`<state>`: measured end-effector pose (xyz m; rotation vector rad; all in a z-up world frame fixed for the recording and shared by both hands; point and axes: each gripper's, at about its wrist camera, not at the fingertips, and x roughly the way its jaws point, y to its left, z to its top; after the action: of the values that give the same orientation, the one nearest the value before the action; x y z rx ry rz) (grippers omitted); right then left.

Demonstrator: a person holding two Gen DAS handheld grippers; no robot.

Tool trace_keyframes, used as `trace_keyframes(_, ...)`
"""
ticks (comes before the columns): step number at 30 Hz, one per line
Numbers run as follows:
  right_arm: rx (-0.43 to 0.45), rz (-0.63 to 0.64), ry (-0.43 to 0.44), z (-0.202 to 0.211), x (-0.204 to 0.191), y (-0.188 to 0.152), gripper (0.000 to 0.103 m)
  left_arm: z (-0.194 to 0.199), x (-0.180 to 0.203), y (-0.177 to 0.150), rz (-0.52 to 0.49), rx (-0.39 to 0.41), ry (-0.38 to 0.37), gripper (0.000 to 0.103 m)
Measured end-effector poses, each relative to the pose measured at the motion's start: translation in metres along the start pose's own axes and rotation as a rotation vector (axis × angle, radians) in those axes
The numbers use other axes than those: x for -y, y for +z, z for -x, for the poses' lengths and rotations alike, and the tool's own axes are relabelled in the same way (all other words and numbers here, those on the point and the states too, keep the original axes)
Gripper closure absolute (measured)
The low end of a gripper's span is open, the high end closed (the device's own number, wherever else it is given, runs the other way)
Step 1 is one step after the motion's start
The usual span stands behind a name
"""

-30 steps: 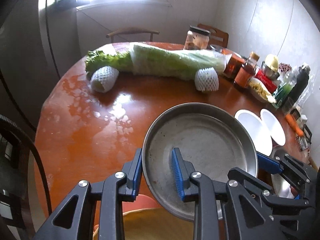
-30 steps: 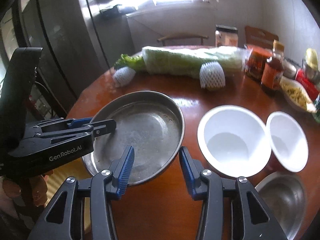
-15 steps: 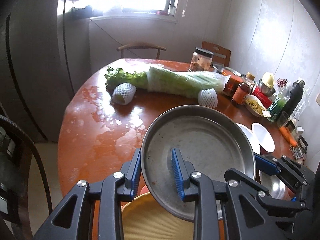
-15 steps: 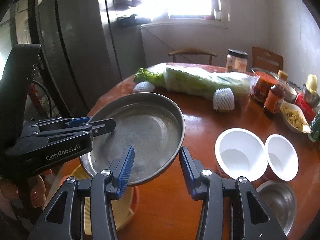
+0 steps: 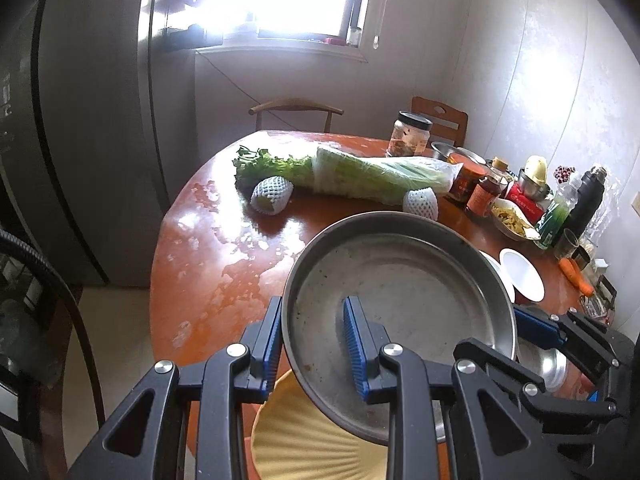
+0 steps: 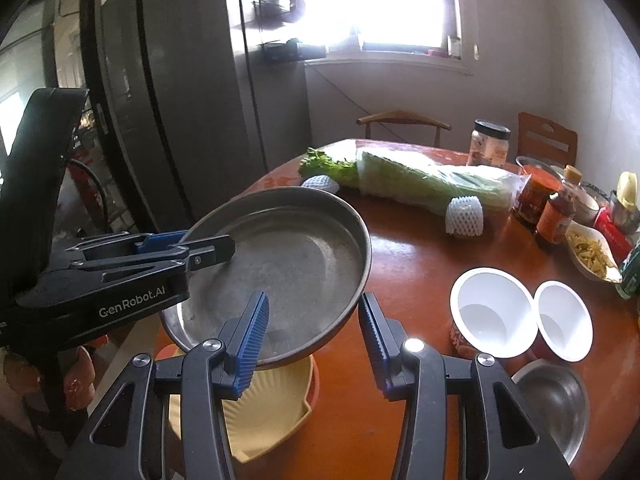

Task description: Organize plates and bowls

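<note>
metal pan (image 5: 408, 292) empty, above yellow dish (image 6: 272, 408)

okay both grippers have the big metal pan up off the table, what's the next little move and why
Probably carry the metal pan sideways over the cream ridged plate and lower it there. The left gripper and right gripper each clamp its rim, and it hangs tilted, partly over that plate.
</note>
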<state>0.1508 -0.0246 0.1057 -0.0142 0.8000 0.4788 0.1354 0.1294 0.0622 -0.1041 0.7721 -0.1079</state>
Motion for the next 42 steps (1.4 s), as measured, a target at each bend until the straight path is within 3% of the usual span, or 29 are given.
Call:
trace_keyframes(14, -0.023, 0.050, 0.049, 0.003, -0.020, -0.016, 0.055, 0.018, -0.017, -0.031, 0.045, 0.006, 0.028, 0.074)
trace_keyframes(29, -0.109, 0.110, 0.085, -0.024, -0.031, -0.047, 0.054, 0.002, -0.022, -0.076, 0.043, -0.057, 0.108, 0.073)
trace_keyframes(42, -0.163, 0.156, 0.106, -0.040, -0.039, -0.065, 0.054, 0.000, -0.027, -0.096, 0.045, -0.063, 0.165, 0.073)
